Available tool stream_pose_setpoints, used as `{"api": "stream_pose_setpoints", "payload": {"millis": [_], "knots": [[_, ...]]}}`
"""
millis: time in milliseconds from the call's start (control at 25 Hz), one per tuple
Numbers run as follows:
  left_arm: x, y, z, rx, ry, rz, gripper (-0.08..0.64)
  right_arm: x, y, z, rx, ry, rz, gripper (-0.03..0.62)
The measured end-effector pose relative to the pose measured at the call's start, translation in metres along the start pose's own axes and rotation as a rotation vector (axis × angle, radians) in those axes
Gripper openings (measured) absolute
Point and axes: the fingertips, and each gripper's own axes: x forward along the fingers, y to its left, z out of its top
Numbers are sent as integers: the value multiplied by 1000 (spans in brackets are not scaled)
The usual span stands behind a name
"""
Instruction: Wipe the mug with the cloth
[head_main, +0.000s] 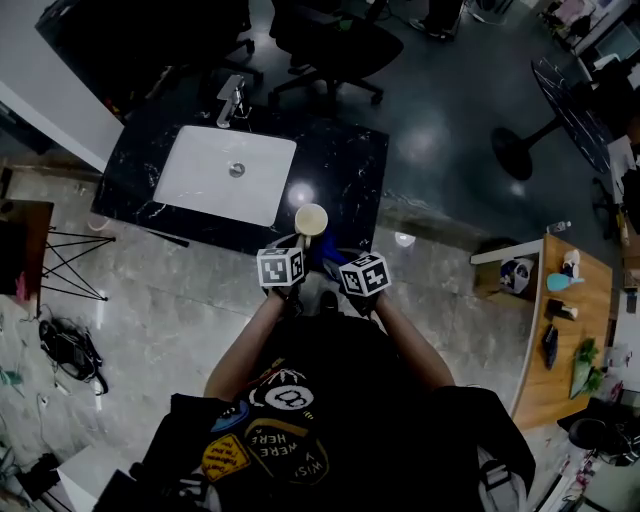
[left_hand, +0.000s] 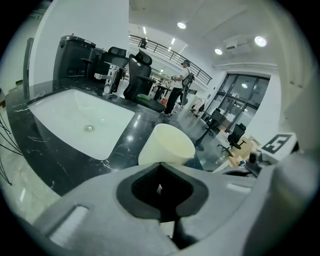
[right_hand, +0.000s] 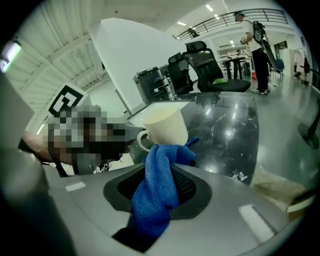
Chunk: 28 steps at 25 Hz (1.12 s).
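A cream mug (head_main: 311, 218) hangs over the front edge of the black counter (head_main: 345, 165). My left gripper (head_main: 293, 245) holds it from the near side. In the left gripper view the mug (left_hand: 166, 144) stands just beyond the jaws, and a pale sliver of it shows between the pads of the left gripper (left_hand: 160, 188). My right gripper (right_hand: 159, 186) is shut on a blue cloth (right_hand: 156, 186). The cloth's upper end lies against the mug (right_hand: 164, 125) below its rim, beside the handle (right_hand: 142, 140). In the head view the cloth (head_main: 326, 257) shows between the two marker cubes.
A white sink basin (head_main: 225, 175) with a faucet (head_main: 232, 100) is set in the counter's left half. A black office chair (head_main: 330, 45) stands behind the counter. At the right are a wooden desk (head_main: 575, 330) with small items and a floor fan (head_main: 565, 105).
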Motion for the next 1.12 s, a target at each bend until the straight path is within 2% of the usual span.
{"api": "stream_pose_setpoints", "payload": {"millis": [80,160,240,320,520,600,680,840,920,1040,1120], "knots": [[-2,0,2,-3,-12,-3,5,-7,-20,10,85,-54,-34,115],[-3,3,3,-20,-21,2,5,-20,-47,49,139,-154,-98,116],[1,6,0,-41,-18,14,5,-25,-64,89,130,-227,-138,115],[4,8,-2,-55,-14,23,5,-14,-65,99,98,-213,-124,116],[7,0,-4,-16,-7,28,5,0,-12,19,-47,-38,18,115],[9,-1,-2,-1,-11,24,5,-3,-5,-2,-104,-10,33,117],[8,-2,-2,-3,-15,20,5,-9,-22,1,-109,-27,-36,117],[0,-4,-2,-10,-26,25,5,-32,-68,60,-88,-191,-234,117],[-5,-5,-3,-14,-33,26,5,-26,-94,68,-120,-184,-323,116],[-14,-5,-3,-20,-56,18,5,2,-123,38,-156,-55,-354,134],[-22,-2,-4,-23,-81,12,5,-1,-121,32,-156,-105,-329,151]]}}
